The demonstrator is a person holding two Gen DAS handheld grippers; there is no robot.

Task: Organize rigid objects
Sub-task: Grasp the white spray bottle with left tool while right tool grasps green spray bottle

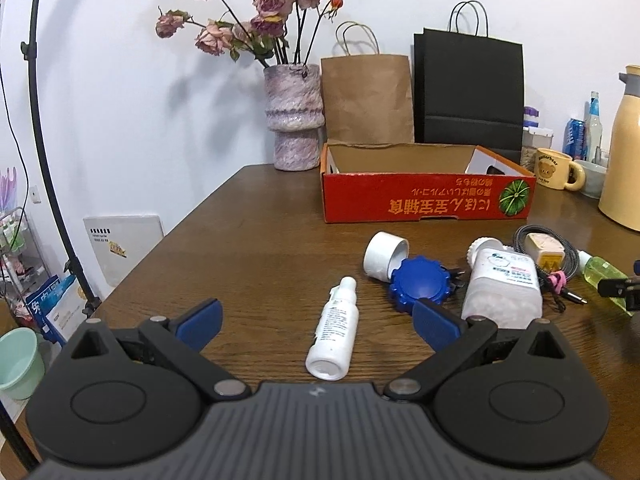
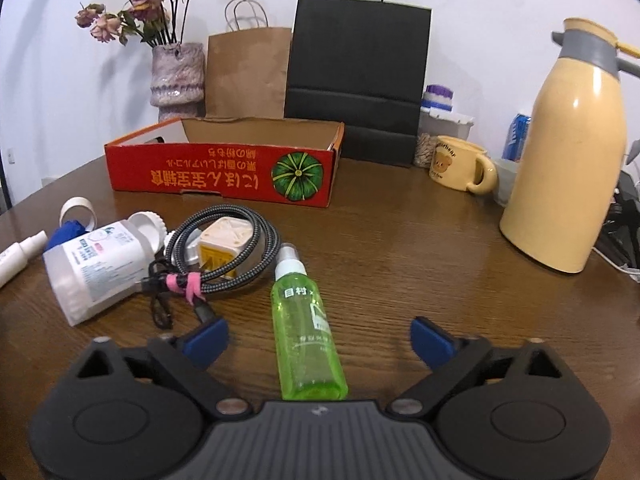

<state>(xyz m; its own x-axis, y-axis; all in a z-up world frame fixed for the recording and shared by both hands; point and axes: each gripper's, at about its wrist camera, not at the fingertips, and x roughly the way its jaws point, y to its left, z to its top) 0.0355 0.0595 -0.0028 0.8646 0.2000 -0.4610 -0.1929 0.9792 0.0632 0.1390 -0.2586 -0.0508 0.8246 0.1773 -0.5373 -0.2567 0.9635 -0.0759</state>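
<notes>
My left gripper [image 1: 318, 322] is open, with a small white spray bottle [image 1: 334, 338] lying on the wooden table between its blue pads, not gripped. My right gripper [image 2: 320, 338] is open around a green spray bottle [image 2: 304, 332] that lies flat between its pads. An open red cardboard box [image 1: 424, 196] stands farther back; it also shows in the right wrist view [image 2: 224, 174]. Between them lie a white pill bottle [image 2: 96, 262], a blue ridged cap [image 1: 420, 284], a white tube [image 1: 384, 254], a yellow-white charger [image 2: 224, 246] and a coiled braided cable [image 2: 240, 256].
A vase of dried roses [image 1: 294, 116], a brown paper bag [image 1: 366, 96] and a black paper bag [image 1: 470, 92] stand behind the box. A bear mug [image 2: 460, 164] and a tall cream thermos [image 2: 568, 164] stand at the right. The table's left edge [image 1: 168, 240] drops to floor clutter.
</notes>
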